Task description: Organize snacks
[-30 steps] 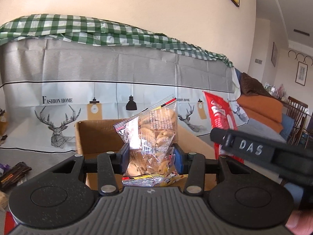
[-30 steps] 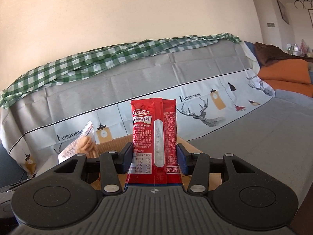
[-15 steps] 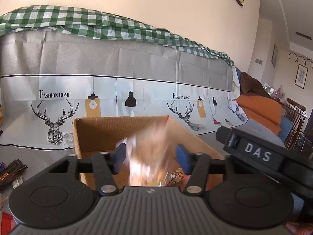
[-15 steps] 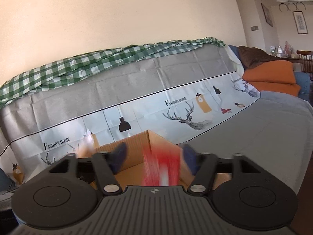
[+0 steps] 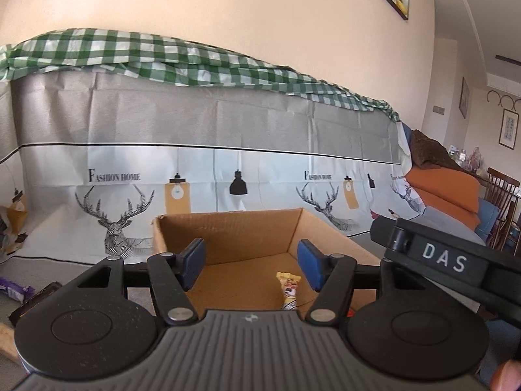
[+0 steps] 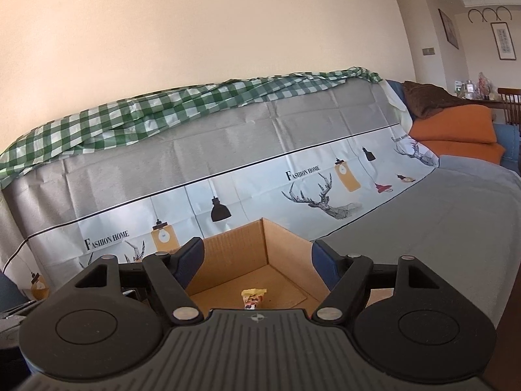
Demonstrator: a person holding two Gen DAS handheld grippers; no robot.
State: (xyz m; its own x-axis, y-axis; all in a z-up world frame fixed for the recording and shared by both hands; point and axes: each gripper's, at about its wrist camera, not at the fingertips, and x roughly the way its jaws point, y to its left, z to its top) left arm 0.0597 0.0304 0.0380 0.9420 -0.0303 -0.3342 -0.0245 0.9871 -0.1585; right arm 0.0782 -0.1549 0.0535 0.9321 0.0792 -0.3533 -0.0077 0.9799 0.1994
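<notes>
The left gripper (image 5: 250, 262) is released, its two blue pads spread wide with nothing between them, and it hangs over the near edge of an open cardboard box (image 5: 228, 231). Straight ahead of the pads and below them lies the box floor, where a small yellow snack packet (image 5: 288, 288) rests flat, closer to the right pad than to the left one and partly hidden behind the gripper body (only its upper end shows). Off to the right of this gripper, the black body of the other tool (image 5: 449, 264) crosses the view, marked with the letters DAS. To the far left, beyond the box, a purple wrapper (image 5: 14, 288) and a dark packet (image 5: 35, 303) lie on the grey surface. The right gripper (image 6: 257, 262) is likewise released and bare, pads held far apart, aimed into a corner of the same cardboard box (image 6: 280, 244). The yellow snack packet (image 6: 253, 297) sits just ahead of it, low between the two pads and roughly midway across the gap, touching neither, its lower end cut off by the gripper body. Behind the box, farther ahead of both grippers, stands a sofa under a grey printed cover (image 6: 228, 169) with deer and lamps, and a green checked cloth (image 6: 162, 110) lies along its top.
</notes>
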